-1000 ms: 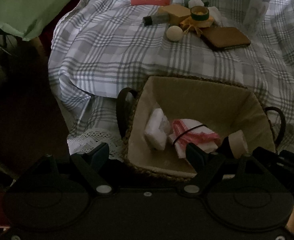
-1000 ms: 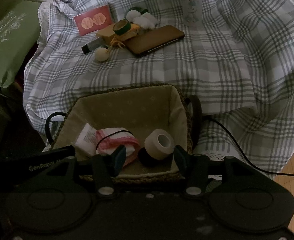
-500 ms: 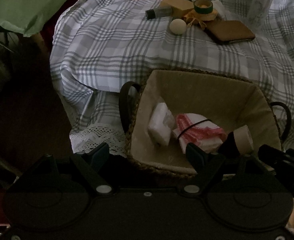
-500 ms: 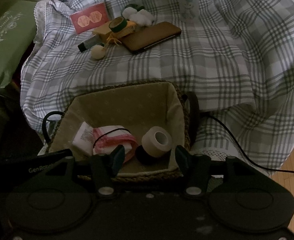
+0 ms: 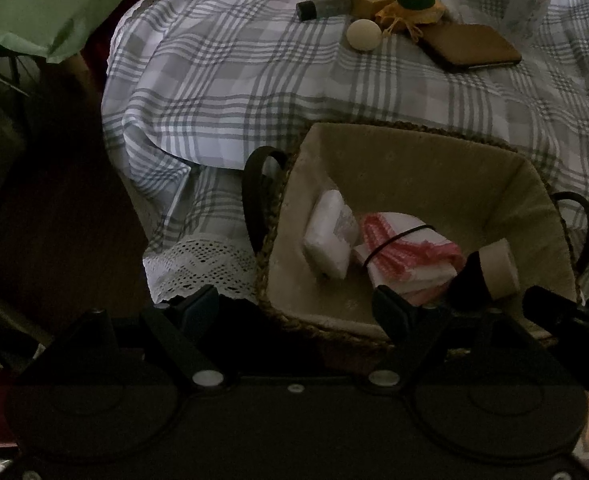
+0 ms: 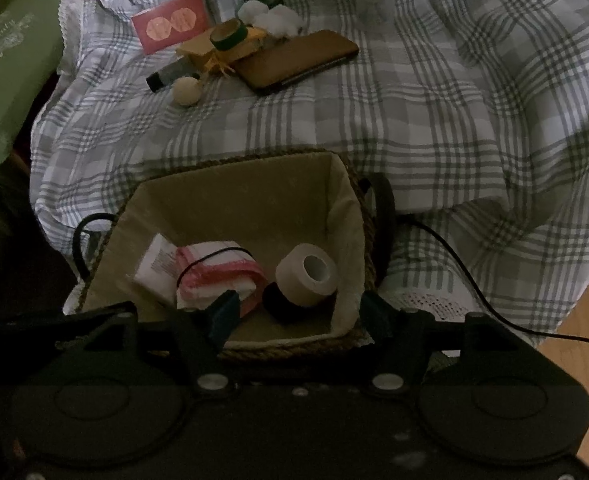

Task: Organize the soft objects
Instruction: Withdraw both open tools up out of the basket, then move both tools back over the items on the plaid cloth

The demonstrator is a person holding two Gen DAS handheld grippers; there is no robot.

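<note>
Right gripper [image 6: 296, 312], jaws just widened, was held empty over lined basket [image 6: 230, 200]; beige tape roll [image 6: 306, 274] lay inside w/ folded cloth [image 6: 214, 272]. Left gripper [image 5: 294, 306] was held open, empty.

One lined basket [image 6: 336, 200] with two dark handles sits on the plaid cloth [image 6: 434, 112]. Inside it lie four things: one white packet [image 6: 156, 266], one folded red-and-white cloth bundle [image 6: 214, 276], one beige tape roll [image 6: 306, 274] and one black item [image 6: 278, 300] under that roll. Beyond the basket are one red card [image 6: 172, 24], one brown case [image 6: 298, 60], one pale ball [image 6: 186, 90], one green-rimmed roll [image 6: 228, 34] and one dark tube [image 6: 166, 74].
</note>
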